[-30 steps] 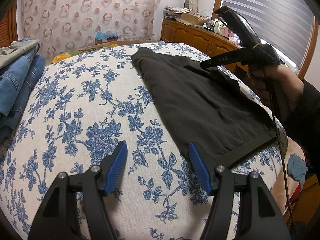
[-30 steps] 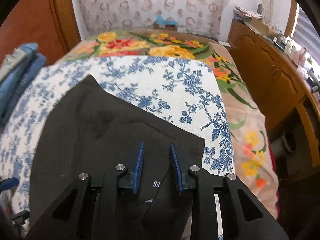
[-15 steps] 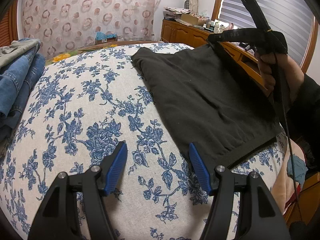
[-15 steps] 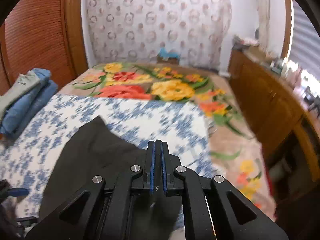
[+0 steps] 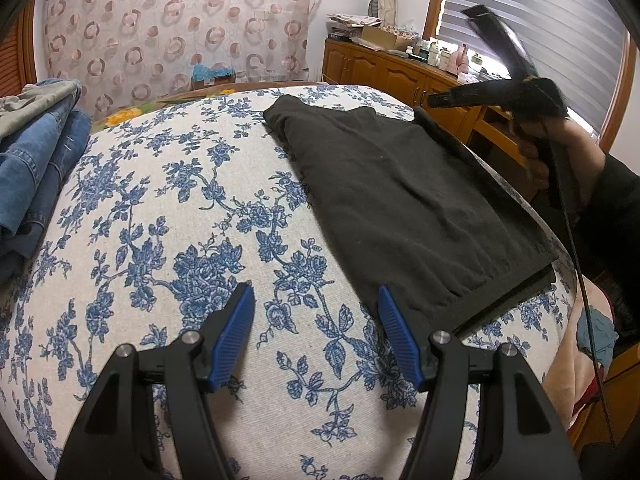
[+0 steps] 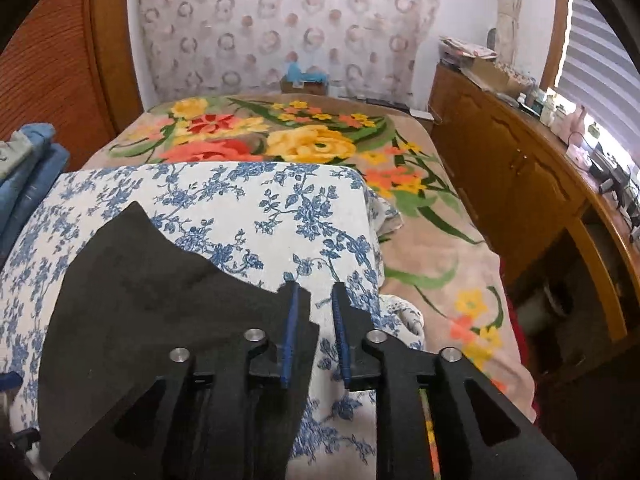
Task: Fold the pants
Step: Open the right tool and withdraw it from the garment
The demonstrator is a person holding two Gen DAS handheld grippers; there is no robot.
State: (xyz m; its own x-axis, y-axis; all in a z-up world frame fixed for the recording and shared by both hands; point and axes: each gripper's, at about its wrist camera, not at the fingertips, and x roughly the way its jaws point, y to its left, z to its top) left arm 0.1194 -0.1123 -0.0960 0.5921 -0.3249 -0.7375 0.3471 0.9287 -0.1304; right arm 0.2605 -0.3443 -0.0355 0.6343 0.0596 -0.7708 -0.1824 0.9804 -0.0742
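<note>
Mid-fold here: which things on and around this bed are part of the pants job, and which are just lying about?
Part of the job:
- black pants, spread on the blue-flowered sheet
- left gripper, fingers open, nothing between them
- right gripper, jaws opening, nothing between them

Just lying about:
- stack of jeans at the bed's left edge
- wooden cabinet with clutter on top
- flowered blanket

A white bedspread with blue flowers (image 5: 168, 208) covers the near part of the bed, over a tan blanket with orange and yellow flowers (image 6: 312, 140). Folded jeans (image 5: 36, 168) are stacked at its left edge. A wooden cabinet (image 6: 516, 168) cluttered with small things lines the right wall under a slatted blind (image 5: 532, 20). A ring-patterned curtain (image 5: 176, 24) hangs behind.
</note>
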